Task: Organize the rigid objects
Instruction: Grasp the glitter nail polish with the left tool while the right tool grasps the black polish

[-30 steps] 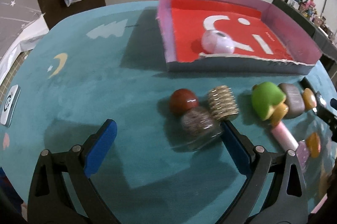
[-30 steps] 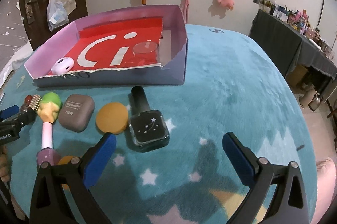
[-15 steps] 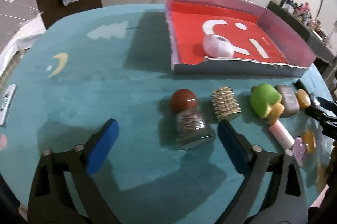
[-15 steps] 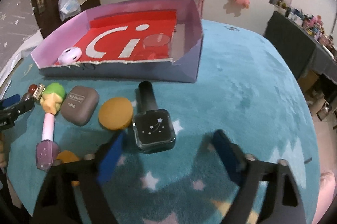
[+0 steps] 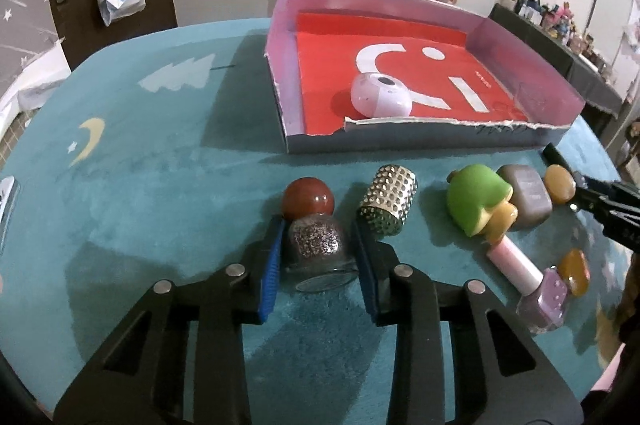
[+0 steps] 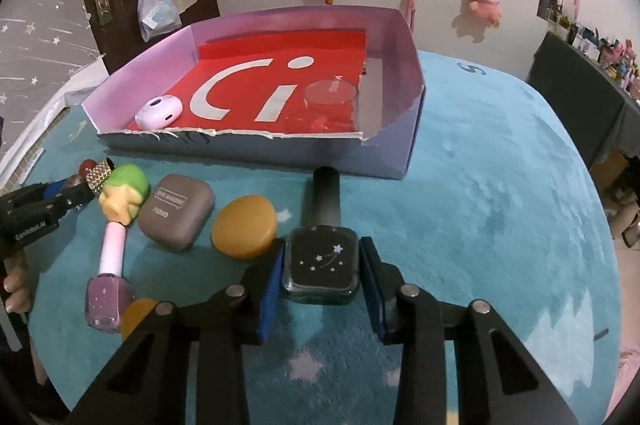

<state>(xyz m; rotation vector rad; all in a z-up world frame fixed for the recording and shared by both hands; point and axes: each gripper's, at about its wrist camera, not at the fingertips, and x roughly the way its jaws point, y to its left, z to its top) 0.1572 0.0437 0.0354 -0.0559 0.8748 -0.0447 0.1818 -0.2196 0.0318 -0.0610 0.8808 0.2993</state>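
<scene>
My left gripper (image 5: 319, 257) is shut on a glitter nail polish bottle (image 5: 318, 249) with a round red-brown cap (image 5: 307, 203), lying on the teal mat. My right gripper (image 6: 321, 265) is shut on a dark square nail polish bottle (image 6: 321, 263) with star marks and a black cap (image 6: 326, 195). A shallow box with a red floor (image 6: 224, 81) stands behind them; it holds a pale pink earbud case (image 6: 159, 111) and a clear round lid (image 6: 331, 93).
On the mat lie a studded gold cap (image 5: 387, 201), a green toy-topped pink polish bottle (image 6: 116, 221), a grey-brown case (image 6: 176, 211), a yellow disc (image 6: 244, 232) and a small orange disc (image 6: 136, 315). The box's torn front wall (image 6: 248, 145) faces me.
Both grippers moved forward and closed: the left onto the glitter bottle, the right onto the dark star bottle. The gold cap now lies apart from the glitter bottle.
</scene>
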